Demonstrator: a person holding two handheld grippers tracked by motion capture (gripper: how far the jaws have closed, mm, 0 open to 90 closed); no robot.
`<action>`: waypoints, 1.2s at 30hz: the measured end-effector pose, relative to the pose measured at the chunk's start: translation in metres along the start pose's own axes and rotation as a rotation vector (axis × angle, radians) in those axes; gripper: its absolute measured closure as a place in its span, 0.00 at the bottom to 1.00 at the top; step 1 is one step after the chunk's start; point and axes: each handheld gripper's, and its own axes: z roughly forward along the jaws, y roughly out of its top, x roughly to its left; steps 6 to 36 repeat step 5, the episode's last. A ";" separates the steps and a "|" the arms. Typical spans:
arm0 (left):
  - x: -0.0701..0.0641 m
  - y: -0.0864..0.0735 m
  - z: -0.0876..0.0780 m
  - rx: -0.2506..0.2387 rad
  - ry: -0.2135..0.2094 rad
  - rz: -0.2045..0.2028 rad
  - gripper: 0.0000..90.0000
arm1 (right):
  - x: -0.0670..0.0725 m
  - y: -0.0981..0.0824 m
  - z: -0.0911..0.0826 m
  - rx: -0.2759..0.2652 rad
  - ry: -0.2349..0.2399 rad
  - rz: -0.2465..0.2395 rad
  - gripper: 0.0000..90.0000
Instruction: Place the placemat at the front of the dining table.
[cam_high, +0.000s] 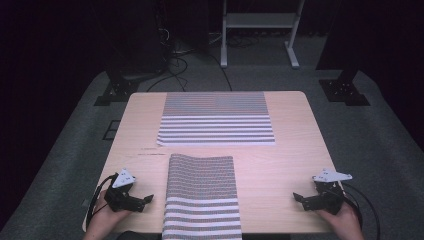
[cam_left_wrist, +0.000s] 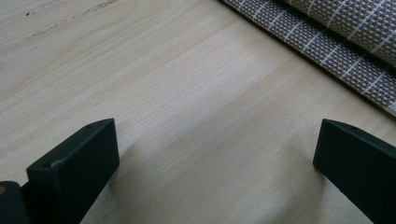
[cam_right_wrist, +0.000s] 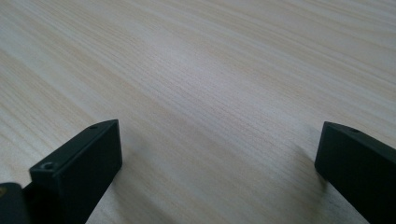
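Note:
Two striped woven cloths lie on the light wooden table (cam_high: 290, 150). One cloth (cam_high: 216, 118) is spread flat at the far middle. The other, a folded cloth (cam_high: 202, 195), lies at the near middle and reaches the front edge; its edge (cam_left_wrist: 355, 46) crosses the upper right of the left gripper view. My left gripper (cam_high: 148, 199) rests on the table left of the folded cloth, open, with bare wood between its jaws (cam_left_wrist: 215, 158). My right gripper (cam_high: 297, 197) sits near the front right corner, open over bare wood (cam_right_wrist: 219, 154).
Dark scuff marks (cam_high: 152, 151) run across the wood left of centre. Beyond the table stand a white frame stand (cam_high: 260, 25), black stand bases (cam_high: 345, 90) and loose cables (cam_high: 172, 60) on grey carpet. Cables trail from both grippers off the front edge.

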 end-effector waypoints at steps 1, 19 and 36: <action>0.000 0.000 0.000 0.000 0.000 0.000 0.00 | 0.000 0.000 0.000 0.000 -0.002 0.003 0.00; 0.000 0.000 0.000 -0.002 0.004 -0.009 0.00 | 0.002 -0.002 -0.001 0.000 -0.016 0.019 0.00; 0.000 0.000 0.000 -0.002 0.004 -0.009 0.00 | 0.002 -0.002 -0.001 0.000 -0.016 0.019 0.00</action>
